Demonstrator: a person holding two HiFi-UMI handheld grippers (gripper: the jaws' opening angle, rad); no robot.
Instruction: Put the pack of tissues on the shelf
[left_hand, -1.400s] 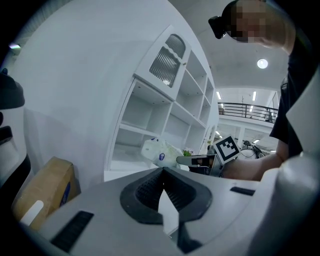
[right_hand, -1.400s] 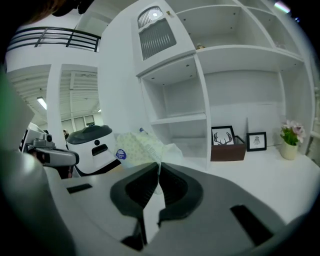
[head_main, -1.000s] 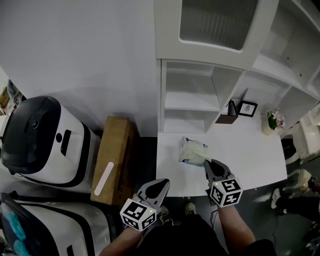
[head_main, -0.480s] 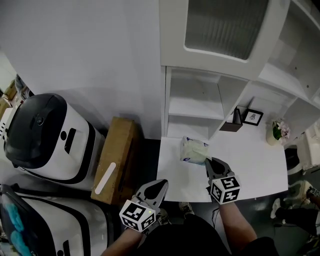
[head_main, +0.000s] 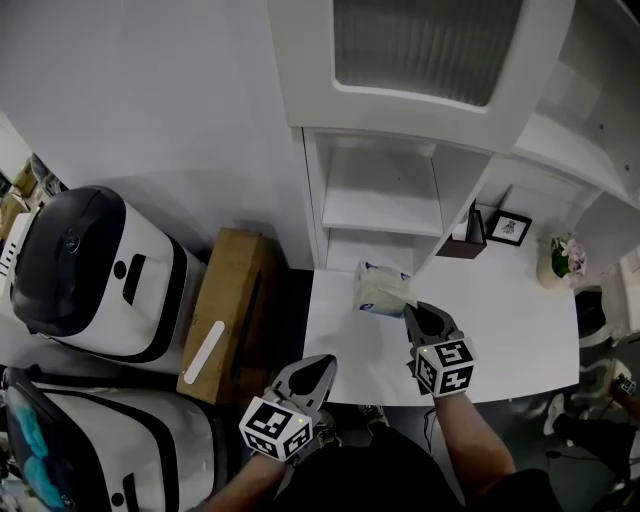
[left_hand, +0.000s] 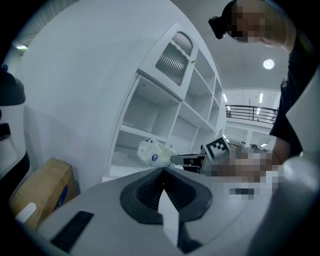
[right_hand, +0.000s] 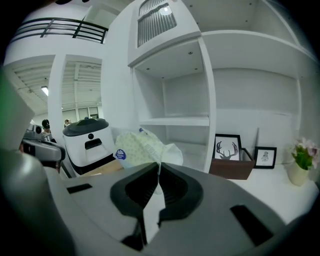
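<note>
One tissue pack (head_main: 380, 290), two framed pictures (right_hand: 227, 148) (right_hand: 264, 156), one flower vase (head_main: 558, 262), two tools (head_main: 305, 378) (head_main: 425, 322).

This looks like a mock home corner set up inside a large hall, likely a lab. A white shelf unit (head_main: 380, 190) holds a framed picture (head_main: 510, 228) and a flower pot (head_main: 562, 262) above a white desk (head_main: 500, 320). Beside it stand bulky white-and-black machines (head_main: 90, 270) and a cardboard box (head_main: 225, 310). Beyond them are a balcony railing (right_hand: 70, 22) and ceiling lights (left_hand: 268, 64).
</note>
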